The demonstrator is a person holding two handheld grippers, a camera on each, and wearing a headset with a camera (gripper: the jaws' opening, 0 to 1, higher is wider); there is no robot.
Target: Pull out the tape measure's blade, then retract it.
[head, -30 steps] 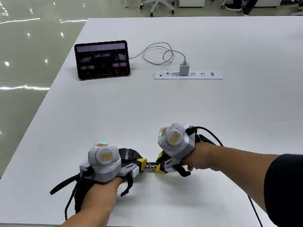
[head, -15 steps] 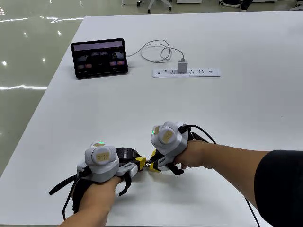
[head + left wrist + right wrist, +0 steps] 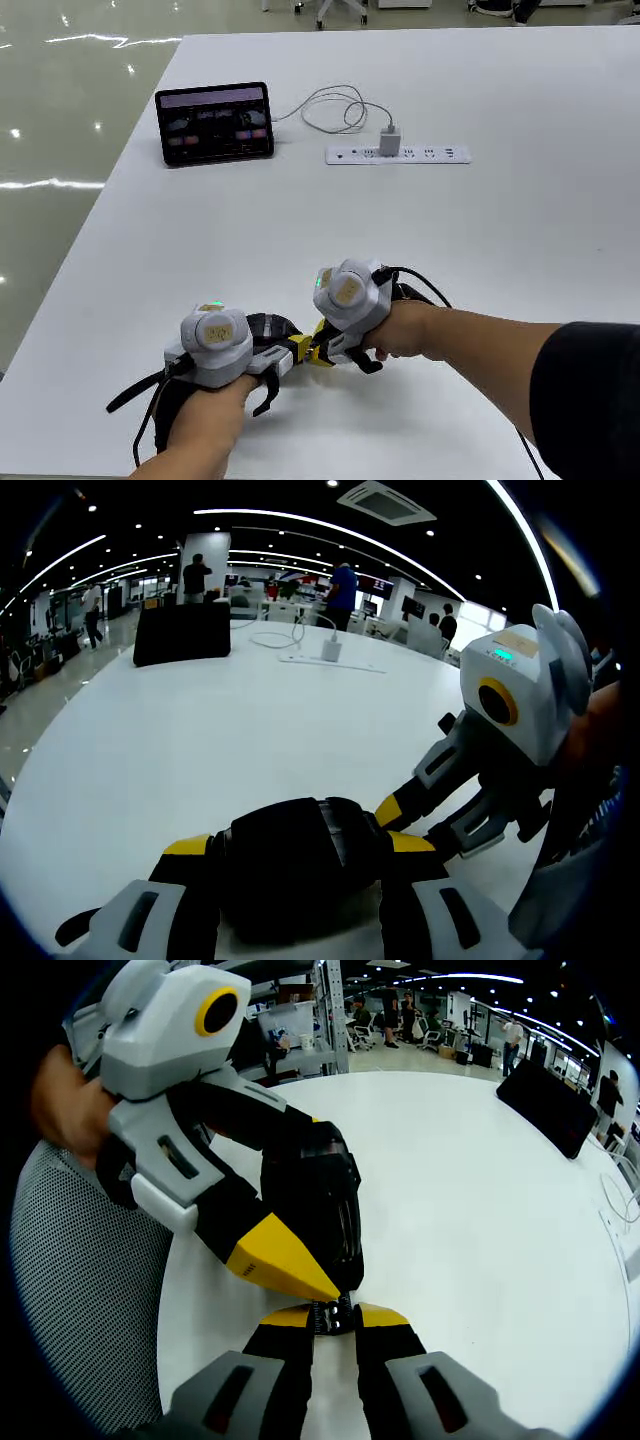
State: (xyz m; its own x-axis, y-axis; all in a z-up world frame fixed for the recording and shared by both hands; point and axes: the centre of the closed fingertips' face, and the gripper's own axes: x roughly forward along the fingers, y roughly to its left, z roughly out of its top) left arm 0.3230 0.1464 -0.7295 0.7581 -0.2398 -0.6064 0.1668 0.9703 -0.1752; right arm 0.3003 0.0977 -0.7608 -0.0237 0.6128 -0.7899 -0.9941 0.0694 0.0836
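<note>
- Left gripper (image 3: 300, 846) is clamped around the black tape measure (image 3: 290, 875), down at six o'clock on the white table (image 3: 400, 230).
- Right gripper (image 3: 335, 1318), at the case's three o'clock, has its jaws pinched on the blade tip (image 3: 331, 1313), close against the case.

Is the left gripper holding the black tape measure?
Yes, the jaws of the left gripper clamp the tape measure from both sides.

2 tongs (image 3: 300, 846) (image 3: 335, 1317), 1 tape measure (image 3: 322, 1195), 1 tablet (image 3: 215, 123), 1 pwr strip (image 3: 430, 156), 1 charger (image 3: 389, 142).
</note>
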